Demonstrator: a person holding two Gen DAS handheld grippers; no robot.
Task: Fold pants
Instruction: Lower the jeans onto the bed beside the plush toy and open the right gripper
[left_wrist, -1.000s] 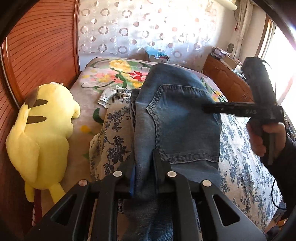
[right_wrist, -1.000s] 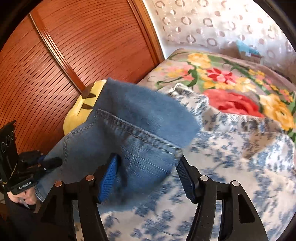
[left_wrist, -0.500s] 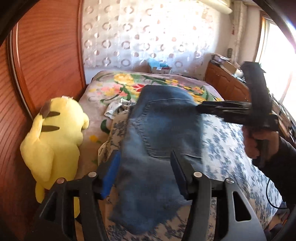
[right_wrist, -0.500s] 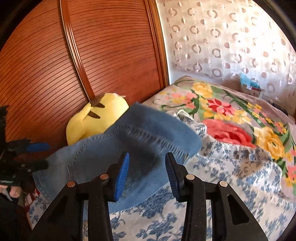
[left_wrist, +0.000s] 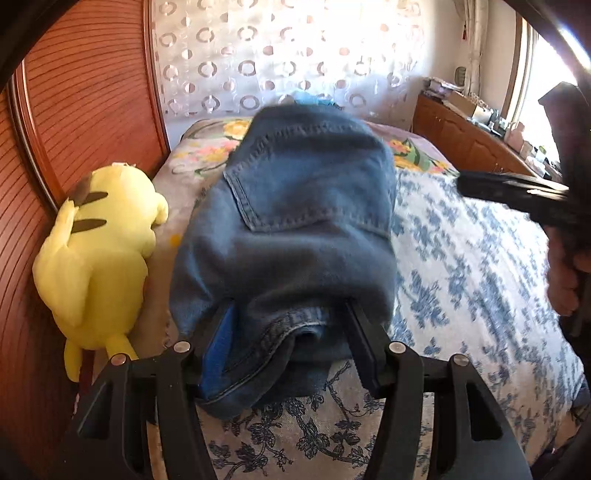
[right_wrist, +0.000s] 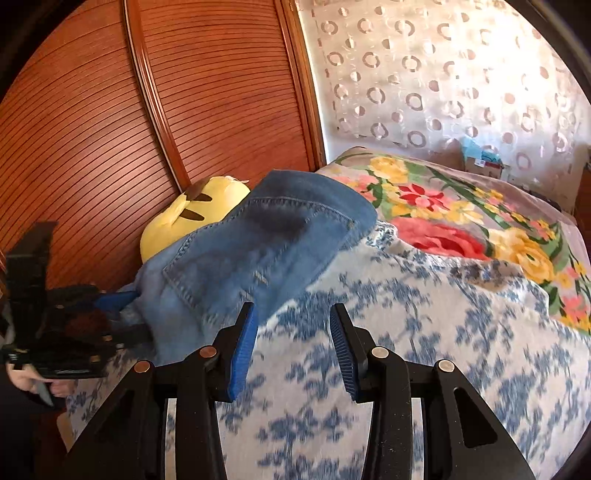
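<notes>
Denim of the folded pants (left_wrist: 295, 221) hides the released left tool's (left_wrist: 291, 339) tips; right tool (right_wrist: 291, 347) released.

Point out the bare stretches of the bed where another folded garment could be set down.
The widest free patch is the blue-flowered bedspread right of the folded jeans, out to the bed's edge. Beyond it, the floral blanket is bare up to a cardboard box. It is crowded on the jeans' other side, where a yellow plush toy fills the strip against the wooden wall.
</notes>
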